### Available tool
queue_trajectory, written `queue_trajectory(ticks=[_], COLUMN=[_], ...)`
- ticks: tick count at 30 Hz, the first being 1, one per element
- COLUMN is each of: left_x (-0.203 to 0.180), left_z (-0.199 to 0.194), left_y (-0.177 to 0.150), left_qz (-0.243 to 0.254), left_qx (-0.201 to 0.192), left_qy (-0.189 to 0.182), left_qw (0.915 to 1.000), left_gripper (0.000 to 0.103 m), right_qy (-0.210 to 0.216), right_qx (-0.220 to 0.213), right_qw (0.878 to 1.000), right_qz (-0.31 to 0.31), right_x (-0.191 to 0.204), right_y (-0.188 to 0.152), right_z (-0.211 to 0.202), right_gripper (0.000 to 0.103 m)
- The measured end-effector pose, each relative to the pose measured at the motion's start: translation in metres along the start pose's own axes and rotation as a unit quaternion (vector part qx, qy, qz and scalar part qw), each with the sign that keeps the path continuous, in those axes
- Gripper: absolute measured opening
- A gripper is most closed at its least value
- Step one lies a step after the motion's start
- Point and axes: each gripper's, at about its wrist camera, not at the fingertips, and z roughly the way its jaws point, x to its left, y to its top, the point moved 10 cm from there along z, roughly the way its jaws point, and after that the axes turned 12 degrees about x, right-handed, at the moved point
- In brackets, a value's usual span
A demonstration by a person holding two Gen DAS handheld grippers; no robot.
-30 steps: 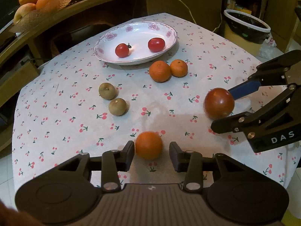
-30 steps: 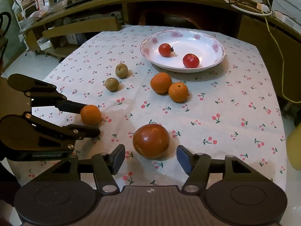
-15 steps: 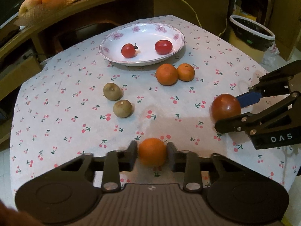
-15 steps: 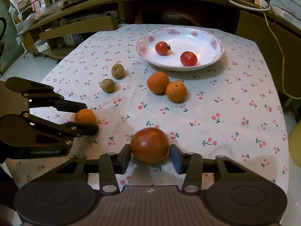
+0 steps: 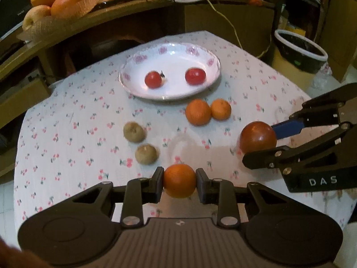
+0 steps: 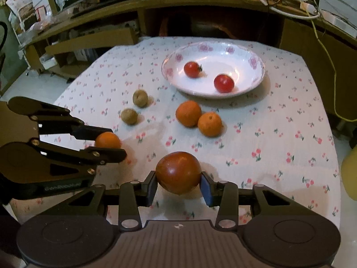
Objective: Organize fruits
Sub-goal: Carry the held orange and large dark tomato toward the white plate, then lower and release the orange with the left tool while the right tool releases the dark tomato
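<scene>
My left gripper (image 5: 179, 182) is shut on a small orange (image 5: 180, 180) and holds it just above the cloth; it also shows in the right wrist view (image 6: 107, 140). My right gripper (image 6: 178, 185) is shut on a large dark-red tomato (image 6: 178, 172), lifted off the table, also seen in the left wrist view (image 5: 257, 137). A white flowered plate (image 5: 209, 63) at the back holds two small red tomatoes (image 5: 153, 79) (image 5: 195, 76). Two oranges (image 5: 198, 112) (image 5: 221, 109) lie touching in front of the plate. Two brown kiwis (image 5: 133, 132) (image 5: 146, 154) lie to the left.
The table has a cherry-print cloth (image 5: 67, 134) with its edges close at left and right. A wooden shelf (image 5: 133, 11) runs behind, with a basket of fruit (image 5: 53, 2) and cables. A bin (image 5: 300, 53) stands at back right.
Both grippers closed from open onto their fruits, the left on the small orange and the right on the large tomato, and have lifted them slightly off the cloth.
</scene>
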Motion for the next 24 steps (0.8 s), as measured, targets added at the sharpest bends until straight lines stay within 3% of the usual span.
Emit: queue_trajectory(ticks=[24], left_x=[0.026], left_z=[0.018], left_y=[0.093], left_qz=[-0.04], left_qx=[-0.033], left_qy=[0.01], left_qw=[0.9986], left_gripper=[0.035], right_qy=[-0.007], right_qx=[-0.047], right_qw=[0.997], right_qz=[0.059], right_x=[-0.044], right_y=[0.077], right_z=[0.0], right_gripper=[0.042])
